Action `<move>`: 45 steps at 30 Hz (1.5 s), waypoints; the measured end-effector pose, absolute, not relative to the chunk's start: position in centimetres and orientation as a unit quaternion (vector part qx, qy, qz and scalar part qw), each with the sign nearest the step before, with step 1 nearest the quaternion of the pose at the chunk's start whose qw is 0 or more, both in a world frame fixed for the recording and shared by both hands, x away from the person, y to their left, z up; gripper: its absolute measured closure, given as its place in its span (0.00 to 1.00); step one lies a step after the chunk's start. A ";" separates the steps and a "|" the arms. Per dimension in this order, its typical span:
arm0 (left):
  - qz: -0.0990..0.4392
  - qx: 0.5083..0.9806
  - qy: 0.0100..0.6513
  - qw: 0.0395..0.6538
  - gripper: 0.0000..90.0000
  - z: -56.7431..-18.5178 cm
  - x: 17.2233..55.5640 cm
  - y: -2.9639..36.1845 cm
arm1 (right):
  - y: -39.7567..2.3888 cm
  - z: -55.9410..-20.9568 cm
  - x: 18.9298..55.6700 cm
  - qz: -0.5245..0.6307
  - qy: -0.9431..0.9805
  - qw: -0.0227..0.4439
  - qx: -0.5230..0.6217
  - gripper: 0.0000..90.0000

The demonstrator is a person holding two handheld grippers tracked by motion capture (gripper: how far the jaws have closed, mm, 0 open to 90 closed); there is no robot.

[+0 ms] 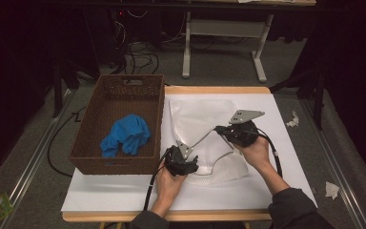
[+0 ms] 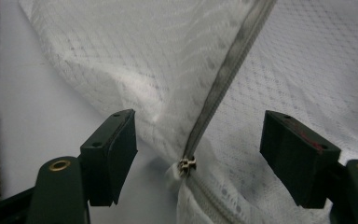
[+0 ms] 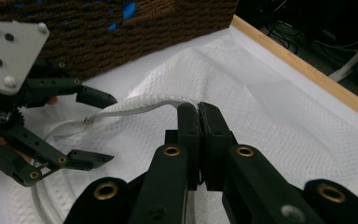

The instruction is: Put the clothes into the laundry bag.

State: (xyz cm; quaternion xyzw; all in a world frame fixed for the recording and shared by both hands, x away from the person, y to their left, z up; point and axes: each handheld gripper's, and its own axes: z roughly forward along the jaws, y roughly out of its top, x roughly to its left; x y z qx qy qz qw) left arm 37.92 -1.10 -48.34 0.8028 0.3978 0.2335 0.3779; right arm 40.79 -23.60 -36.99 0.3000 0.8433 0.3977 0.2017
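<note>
Brown wicker basket (image 1: 90,143) w/ blue cloth (image 1: 126,135) inside, left of table.

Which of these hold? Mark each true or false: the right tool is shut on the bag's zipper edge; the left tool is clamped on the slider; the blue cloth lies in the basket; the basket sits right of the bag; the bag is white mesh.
1. The right tool is shut on the zipper edge of the bag. True.
2. The left tool is clamped on the slider. False: its jaws stand open either side of it.
3. The blue cloth lies in the basket. True.
4. The basket sits right of the bag. False: it is to the left in the high view.
5. The bag is white mesh. True.
</note>
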 end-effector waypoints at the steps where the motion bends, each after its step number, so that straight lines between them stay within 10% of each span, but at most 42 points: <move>1: 0.234 0.803 0.399 0.377 0.30 -48.4 37.9 -1.1 | -23.6 -36.6 40.8 0.400 0.842 0.206 0.297 0.99; 45: 0.252 0.815 0.356 0.380 0.34 -44.6 36.0 -1.3 | -24.3 -36.4 40.9 0.412 0.835 0.210 0.298 0.99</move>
